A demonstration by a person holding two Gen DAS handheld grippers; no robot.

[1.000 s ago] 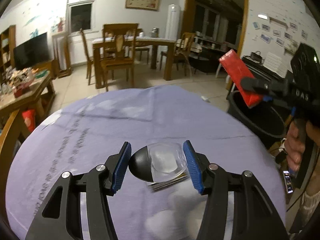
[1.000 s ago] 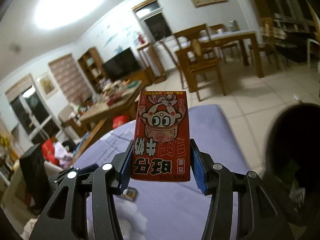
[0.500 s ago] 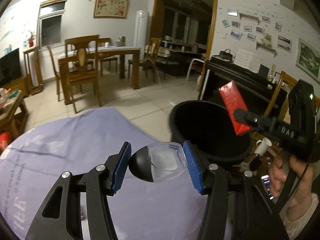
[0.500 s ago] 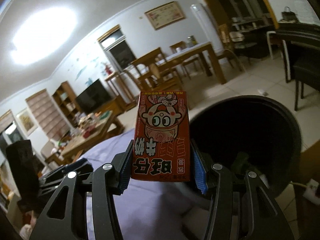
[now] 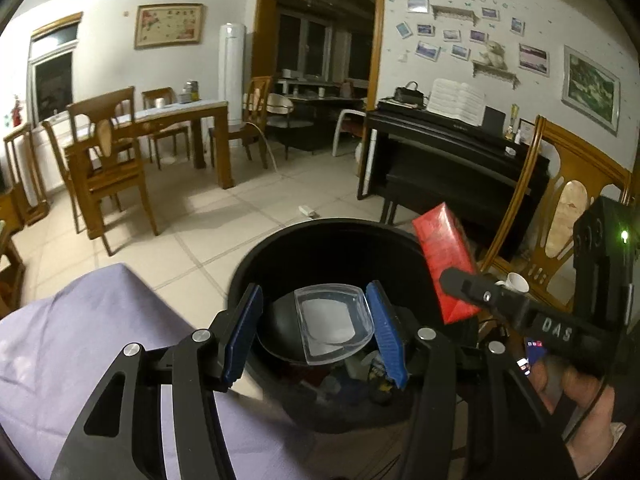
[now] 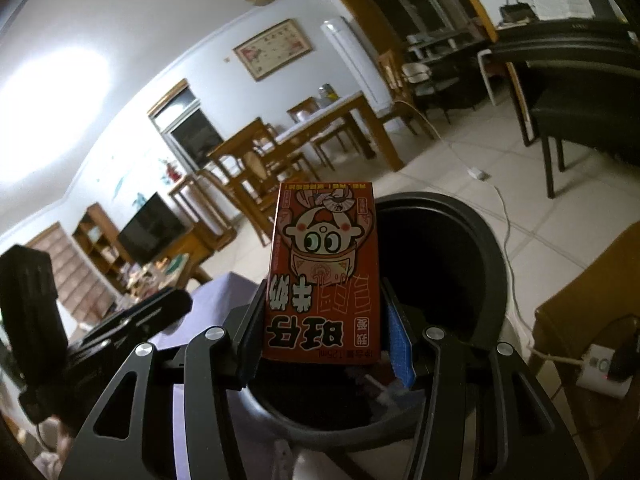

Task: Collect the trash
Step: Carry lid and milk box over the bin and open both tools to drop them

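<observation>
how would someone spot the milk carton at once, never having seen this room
Find the round black trash bin beside the purple-covered table. Over its rim, the right gripper holds a small red milk carton upside down, with a big-eyed cartoon face; the left gripper's item is clear plastic.

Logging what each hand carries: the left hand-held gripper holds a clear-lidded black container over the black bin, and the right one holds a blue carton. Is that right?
Not quite. The carton in the right hand-held gripper is red, not blue, as the right wrist view shows. The rest stands: the left hand-held gripper holds the clear-lidded black container over the black bin.
</observation>
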